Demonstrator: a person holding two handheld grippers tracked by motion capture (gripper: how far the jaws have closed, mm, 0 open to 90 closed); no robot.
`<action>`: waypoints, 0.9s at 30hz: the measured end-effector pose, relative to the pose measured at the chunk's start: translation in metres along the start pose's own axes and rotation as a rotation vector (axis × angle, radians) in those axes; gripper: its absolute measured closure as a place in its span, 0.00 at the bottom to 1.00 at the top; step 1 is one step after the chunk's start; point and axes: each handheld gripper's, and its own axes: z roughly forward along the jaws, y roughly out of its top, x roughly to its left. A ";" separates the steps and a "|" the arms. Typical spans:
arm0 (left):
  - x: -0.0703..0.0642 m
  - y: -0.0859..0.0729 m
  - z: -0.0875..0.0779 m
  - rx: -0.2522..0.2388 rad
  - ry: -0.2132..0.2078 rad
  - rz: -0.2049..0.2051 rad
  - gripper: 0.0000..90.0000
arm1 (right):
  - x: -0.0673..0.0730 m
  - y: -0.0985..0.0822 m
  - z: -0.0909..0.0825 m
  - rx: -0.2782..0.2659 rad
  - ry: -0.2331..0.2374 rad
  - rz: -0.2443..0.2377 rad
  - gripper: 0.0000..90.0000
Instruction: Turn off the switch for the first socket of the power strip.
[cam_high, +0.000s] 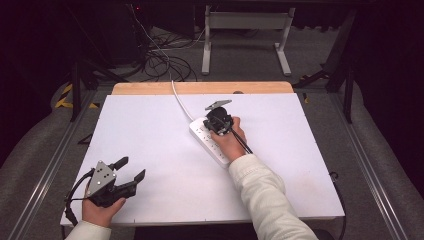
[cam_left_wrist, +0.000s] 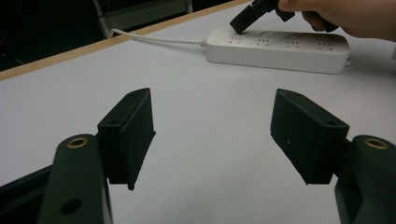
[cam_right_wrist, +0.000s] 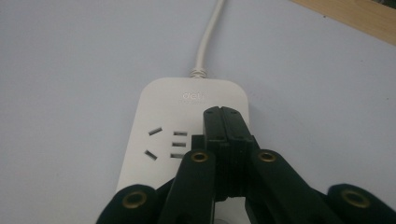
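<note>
Power strip (cam_high: 210, 140), white with a white cord (cam_high: 181, 102) running off the far edge, was lying at an angle near the middle of the table (cam_high: 150, 150), a little right of center. Surface was a plain white board, totally matte, with a strip of light wood (cam_high: 200, 88) showing along the back edge. Right gripper (cam_high: 218, 128) was parked right on top of the strip's far end, jaws pressed flat together with nothing between them, tips resting on or just above the plastic next to the socket holes near the cord; honestly couldn't tell if it actually touched. Left gripper (cam_high: 131, 170) sat way off at the near left corner, well apart from the strip, jaws spread wide over bare board and holding nothing. From its own camera you could see the strip (cam_left_wrist: 280, 49) and the other gripper's tip (cam_left_wrist: 245, 18) across the table. Room behind was pretty dark: grey floor, a tangle of black cables (cam_high: 160, 62) on it, a white metal frame (cam_high: 245, 30) past the table, and rails running down both sides.
</note>
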 end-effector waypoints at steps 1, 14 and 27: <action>0.000 0.000 0.000 0.000 0.000 0.002 0.34 | 0.000 0.000 0.000 0.000 0.001 0.001 1.00; 0.000 0.000 0.000 0.000 0.000 0.003 0.34 | 0.003 -0.002 0.000 -0.010 -0.018 -0.009 1.00; 0.000 0.000 0.000 0.000 -0.003 -0.002 0.34 | 0.003 -0.001 0.000 -0.004 -0.021 0.004 1.00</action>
